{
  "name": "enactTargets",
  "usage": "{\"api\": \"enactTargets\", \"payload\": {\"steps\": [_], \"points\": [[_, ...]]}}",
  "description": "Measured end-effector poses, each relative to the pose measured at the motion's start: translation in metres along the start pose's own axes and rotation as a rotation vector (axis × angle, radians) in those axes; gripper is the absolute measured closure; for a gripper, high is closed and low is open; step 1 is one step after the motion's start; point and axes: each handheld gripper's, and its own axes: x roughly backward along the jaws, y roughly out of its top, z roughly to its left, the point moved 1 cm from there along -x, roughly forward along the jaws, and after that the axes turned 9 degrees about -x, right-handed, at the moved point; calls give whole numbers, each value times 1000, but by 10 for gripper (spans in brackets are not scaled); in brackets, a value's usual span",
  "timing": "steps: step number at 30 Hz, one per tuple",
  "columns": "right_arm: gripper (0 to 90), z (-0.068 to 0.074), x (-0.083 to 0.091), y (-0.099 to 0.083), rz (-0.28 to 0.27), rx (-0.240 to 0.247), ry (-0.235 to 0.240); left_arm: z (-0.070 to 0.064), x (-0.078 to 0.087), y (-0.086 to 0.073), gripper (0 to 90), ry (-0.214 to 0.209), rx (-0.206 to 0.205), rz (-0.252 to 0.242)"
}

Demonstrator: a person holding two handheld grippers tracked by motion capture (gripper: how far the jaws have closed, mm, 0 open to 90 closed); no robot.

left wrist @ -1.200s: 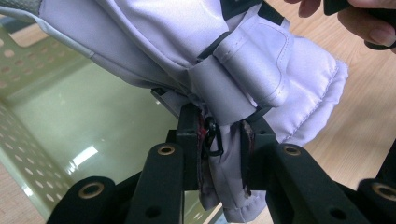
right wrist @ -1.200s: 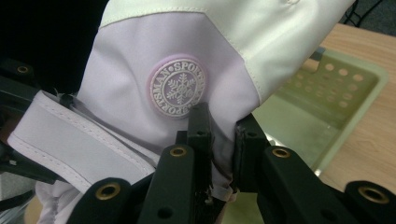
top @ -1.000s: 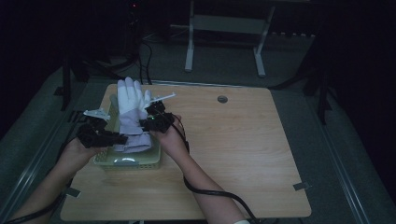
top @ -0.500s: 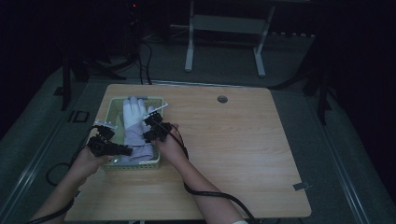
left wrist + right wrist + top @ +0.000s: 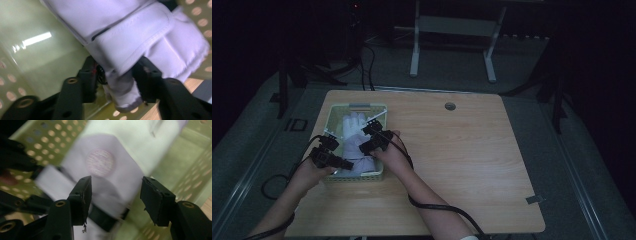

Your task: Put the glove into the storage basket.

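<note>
Wooden table (image 5: 472,165) mostly bare; left gripper (image 5: 117,82) clamps white glove (image 5: 130,37) inside basket (image 5: 382,107).

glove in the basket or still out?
In. The white glove lies inside the green basket; left tool grips its cuff.

Glove (image 5: 354,135) in basket (image 5: 332,112) (table's (image 5: 492,165) left side), between both claws.

A white glove (image 5: 354,137) lies flat, fingers pointing away, inside the pale green perforated basket (image 5: 357,107).
</note>
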Motion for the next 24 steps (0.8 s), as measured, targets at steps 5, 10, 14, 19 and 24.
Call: {"api": "enactTargets", "payload": {"steps": [5, 10, 14, 19, 24], "points": [[347, 0, 15, 4, -49, 22, 25, -6, 14, 0, 247, 52, -38, -103], [223, -5, 34, 7, -99, 18, 80, -15, 27, 2, 160, 131, -69, -234], [201, -8, 44, 6, -101, 56, 66, -20, 36, 3, 152, 121, -58, -324], [169, -14, 57, 1, -122, 88, 63, -32, 43, 4, 152, 86, -56, -431], [168, -24, 67, -5, -136, 90, 61, -52, 39, 9, 152, 128, -121, -439]]}}
